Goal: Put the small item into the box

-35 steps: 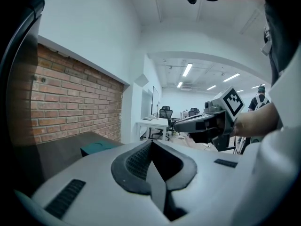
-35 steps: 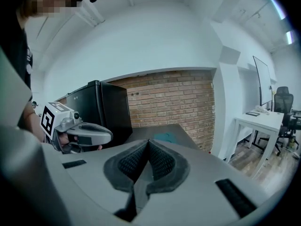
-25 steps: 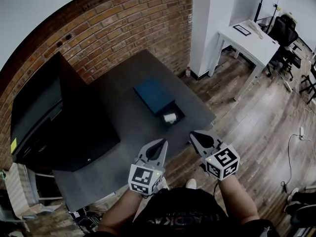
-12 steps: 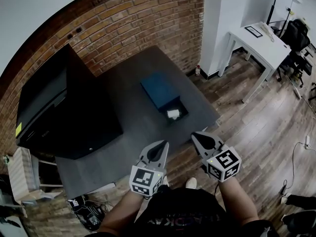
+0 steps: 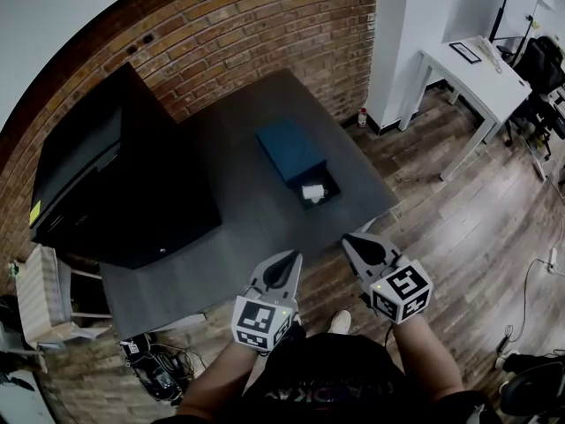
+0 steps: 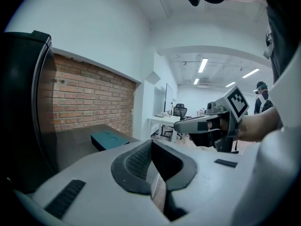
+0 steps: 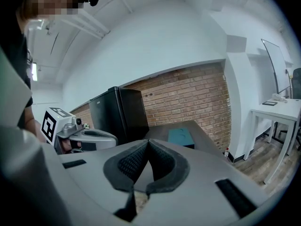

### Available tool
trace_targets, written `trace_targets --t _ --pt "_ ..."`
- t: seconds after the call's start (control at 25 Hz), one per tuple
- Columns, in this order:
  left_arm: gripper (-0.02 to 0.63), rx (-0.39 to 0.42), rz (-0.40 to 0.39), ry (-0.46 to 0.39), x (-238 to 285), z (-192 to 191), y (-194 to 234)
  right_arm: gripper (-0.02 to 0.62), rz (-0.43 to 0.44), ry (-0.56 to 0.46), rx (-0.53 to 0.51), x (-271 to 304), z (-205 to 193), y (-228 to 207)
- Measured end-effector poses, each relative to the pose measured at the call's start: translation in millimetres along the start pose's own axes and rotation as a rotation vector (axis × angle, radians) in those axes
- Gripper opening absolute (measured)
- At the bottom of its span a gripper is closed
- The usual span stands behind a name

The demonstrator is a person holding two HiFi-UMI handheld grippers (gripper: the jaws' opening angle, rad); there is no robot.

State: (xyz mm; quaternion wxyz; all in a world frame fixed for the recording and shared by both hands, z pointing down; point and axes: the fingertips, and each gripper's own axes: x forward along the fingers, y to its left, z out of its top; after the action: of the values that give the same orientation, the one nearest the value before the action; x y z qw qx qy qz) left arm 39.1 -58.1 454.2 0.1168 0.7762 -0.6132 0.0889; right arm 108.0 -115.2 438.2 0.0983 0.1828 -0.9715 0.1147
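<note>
A blue box lies on the dark grey table, and its black tray stands pulled out toward me. A small white item rests inside that tray. My left gripper is shut and empty, held over the table's near edge. Off the table's near right corner, over the wooden floor, my right gripper is also shut and empty. The left gripper view shows its jaws meeting, the box far ahead and the right gripper alongside. In the right gripper view its jaws meet, with the box beyond.
A black cabinet stands on the table's left, against the brick wall. A white desk and office chairs are at the far right. A small bottle stands at the wall's foot. Cables and boxes lie on the floor at lower left.
The table and box have drifted up and to the right in the head view. Both grippers stay shut, side by side in front of my body.
</note>
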Motion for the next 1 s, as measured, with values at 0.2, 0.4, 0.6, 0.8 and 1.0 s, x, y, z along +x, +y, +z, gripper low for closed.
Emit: trace_targets --t 0.2,0.4,0.6,0.8,1.0 --pt "0.034 -0.006 0.017 -0.008 -5 -2 -4 0.018 0.018 0.006 -0.015 -4 0 4" --pt "0.034 -0.008 0.034 -0.016 -13 -1 -7 0.018 0.035 0.010 -0.027 -6 -1 10" --pt "0.034 -0.004 0.047 -0.023 -18 0 -9 0.018 0.051 0.007 -0.035 -7 -1 15" --pt "0.034 -0.003 0.046 -0.027 -19 2 -11 0.018 0.053 0.006 -0.033 -6 -1 16" --pt "0.034 -0.005 0.042 -0.030 -19 2 -12 0.018 0.047 0.006 -0.029 -7 -1 15"
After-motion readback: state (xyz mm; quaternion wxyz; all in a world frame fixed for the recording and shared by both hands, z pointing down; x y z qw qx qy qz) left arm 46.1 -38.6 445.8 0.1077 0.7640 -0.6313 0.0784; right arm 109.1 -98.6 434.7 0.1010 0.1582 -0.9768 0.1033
